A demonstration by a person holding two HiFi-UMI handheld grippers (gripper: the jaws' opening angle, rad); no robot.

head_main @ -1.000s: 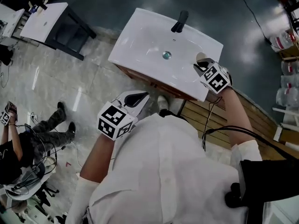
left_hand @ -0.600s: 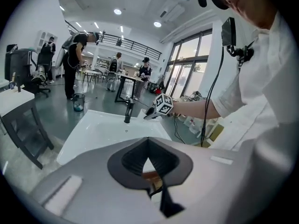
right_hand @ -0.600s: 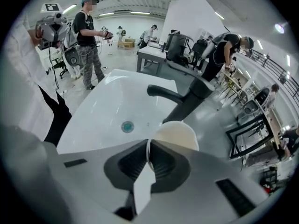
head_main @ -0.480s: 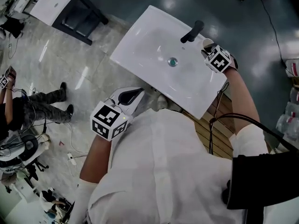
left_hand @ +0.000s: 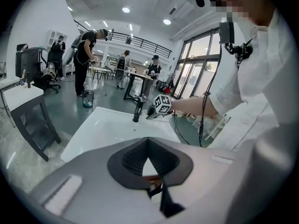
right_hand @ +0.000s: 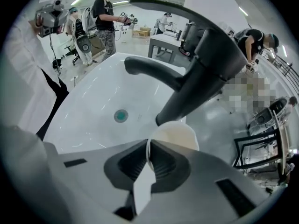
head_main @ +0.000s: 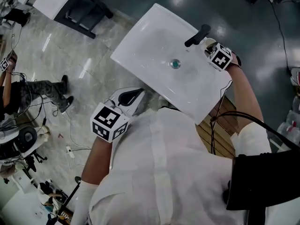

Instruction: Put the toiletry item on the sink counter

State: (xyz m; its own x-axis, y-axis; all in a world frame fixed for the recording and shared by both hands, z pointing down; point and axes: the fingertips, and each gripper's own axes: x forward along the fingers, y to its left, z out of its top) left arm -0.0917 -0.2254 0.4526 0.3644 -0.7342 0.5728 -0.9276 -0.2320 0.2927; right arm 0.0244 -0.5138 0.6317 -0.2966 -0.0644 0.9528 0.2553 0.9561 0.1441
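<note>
**Right gripper view.** The right gripper (right_hand: 148, 146) has its jaws closed on the thin rim of the toiletry item (right_hand: 175, 134), a cream, round, cup-like piece. The item shows at lower centre of the frame, directly below the base of the black faucet (right_hand: 196, 73). Whether its underside touches the surface cannot be told. The white sink tabletop (right_hand: 93, 92) fills the centre left. The drain (right_hand: 121, 115) lies to the left of the item. A standing person (right_hand: 106, 17) appears at the upper left.

**Left gripper view.** The left gripper (left_hand: 148, 148) has its jaws pressed together with nothing between them. The sink tabletop lies beyond the jaw tips at centre left. The faucet stands at its far edge, and the right gripper is just beside the faucet on the right. A white sleeve (left_hand: 247, 92) fills the right of the frame.

**Head view.** The sink tabletop occupies the upper centre of the frame. The right gripper is at the tabletop's upper right corner, close beside the faucet, with the toiletry item at its tips. The left gripper is at centre left, below the tabletop's near edge and well apart from the right gripper. It sits over the pale floor (head_main: 84, 69) and beside the wearer's white shirt (head_main: 168, 172). A black cable (head_main: 220, 121) runs along the right arm.
</note>
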